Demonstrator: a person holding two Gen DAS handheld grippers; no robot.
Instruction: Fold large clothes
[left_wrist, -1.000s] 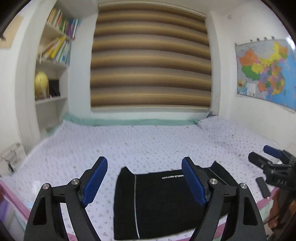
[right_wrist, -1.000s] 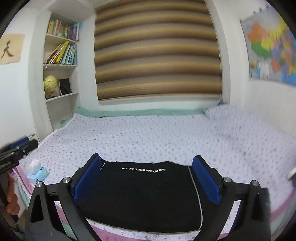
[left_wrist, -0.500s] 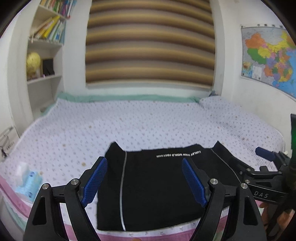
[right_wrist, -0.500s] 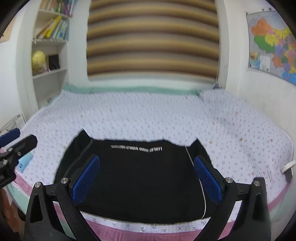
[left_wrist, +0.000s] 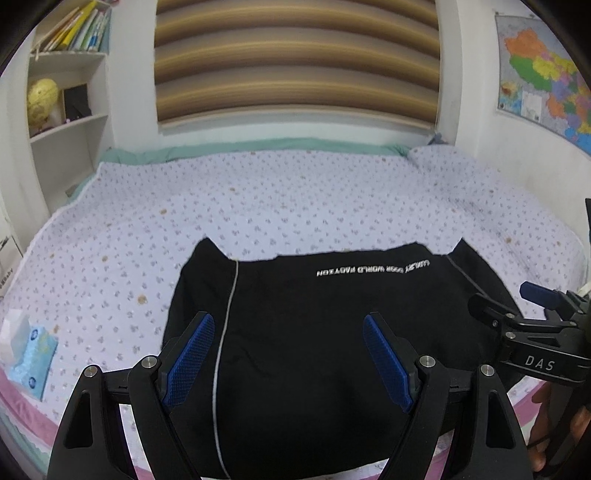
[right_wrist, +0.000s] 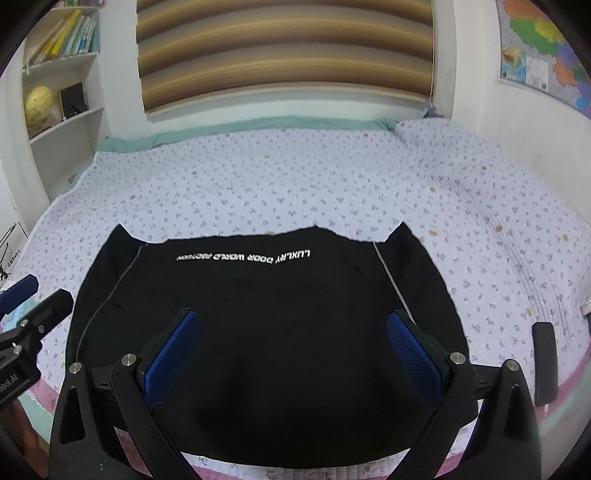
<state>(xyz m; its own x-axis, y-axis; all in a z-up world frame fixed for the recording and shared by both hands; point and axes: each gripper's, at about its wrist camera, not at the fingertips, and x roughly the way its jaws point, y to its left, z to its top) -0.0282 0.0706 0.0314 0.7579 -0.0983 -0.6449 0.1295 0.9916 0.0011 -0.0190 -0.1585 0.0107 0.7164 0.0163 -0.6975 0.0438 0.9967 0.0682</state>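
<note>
Both tools spread wide over black garment on bed, gripping nothing.

Left tool (left_wrist: 288, 354) hangs over garment's near-left part, blue pads apart; right tool (right_wrist: 291, 350) over its near-middle, pads apart too. Black garment (right_wrist: 266, 314) lies flat at bed's near edge, white lettering along far hem, thin light piping down each side. Bed (right_wrist: 295, 184) has lilac dotted cover. Tissue pack (left_wrist: 31, 354) near-left on bed, dark remote (right_wrist: 545, 365) near-right. Bookshelf (left_wrist: 70, 74) far left, striped blind (left_wrist: 295, 62) far, wall map (left_wrist: 543, 70) right.
</note>
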